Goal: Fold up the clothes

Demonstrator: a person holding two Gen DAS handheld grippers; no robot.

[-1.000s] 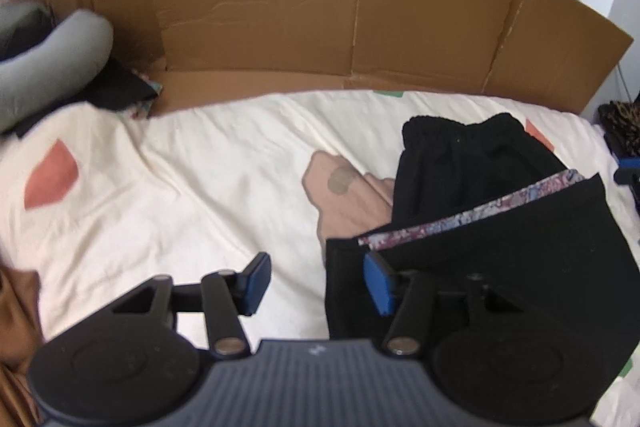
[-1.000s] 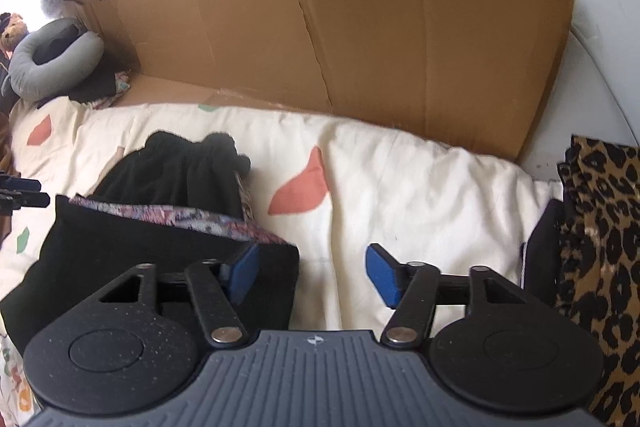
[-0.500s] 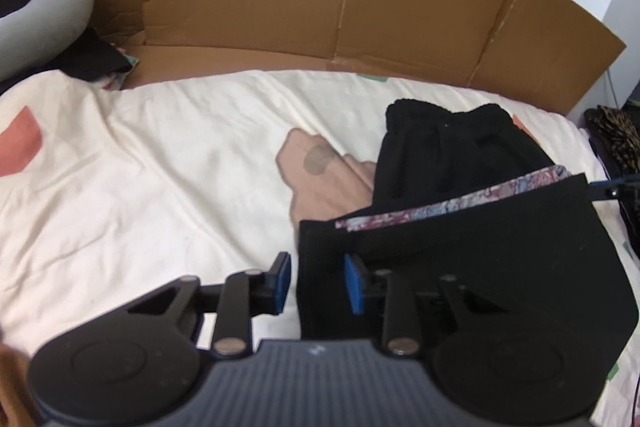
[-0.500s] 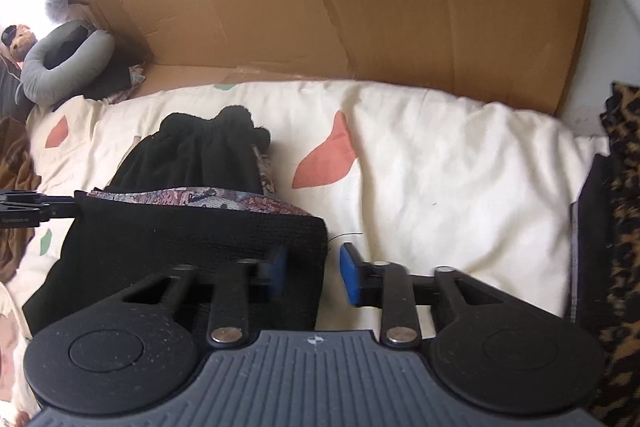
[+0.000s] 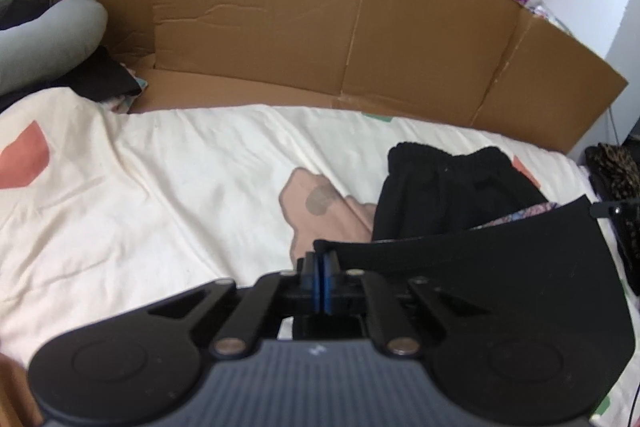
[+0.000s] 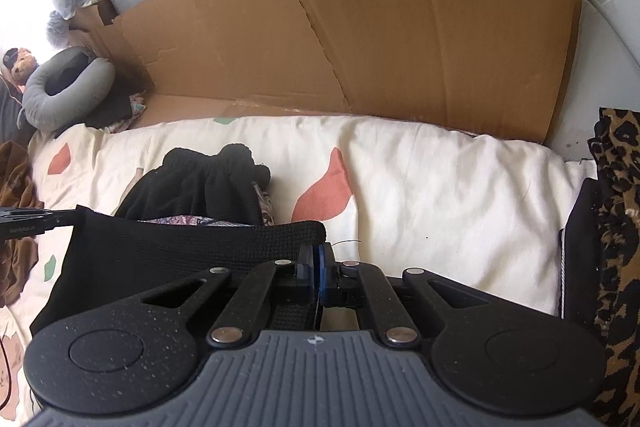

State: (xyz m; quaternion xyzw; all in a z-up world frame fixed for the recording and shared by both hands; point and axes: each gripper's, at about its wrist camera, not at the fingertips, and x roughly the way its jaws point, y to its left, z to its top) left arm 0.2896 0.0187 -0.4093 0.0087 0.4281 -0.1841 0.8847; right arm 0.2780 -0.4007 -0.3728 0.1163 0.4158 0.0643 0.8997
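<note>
A black garment [image 5: 480,291] with a patterned inner layer [image 5: 532,213] lies on the cream bed cover [image 5: 180,195], its gathered waistband [image 5: 444,155] at the far end. My left gripper [image 5: 320,269] is at the garment's near left corner, its jaws closing tight with the blue pads pressed on the fabric edge. In the right wrist view the same garment [image 6: 180,263] spreads to the left. My right gripper [image 6: 318,261] is at its near right corner, jaws likewise closing tight on the knit edge. The near edge hangs taut and slightly raised between the two grippers.
A brown cardboard wall [image 5: 320,27] stands along the far side of the bed. A grey neck pillow [image 6: 60,95] lies at the far left. Leopard-print cloth [image 6: 616,227] and a dark item sit at the right edge. Brown fabric [image 6: 16,187] lies at the left.
Both grippers went from open astride the garment's near corners to shut on them. The near edge of the garment has lifted a little off the bed.
</note>
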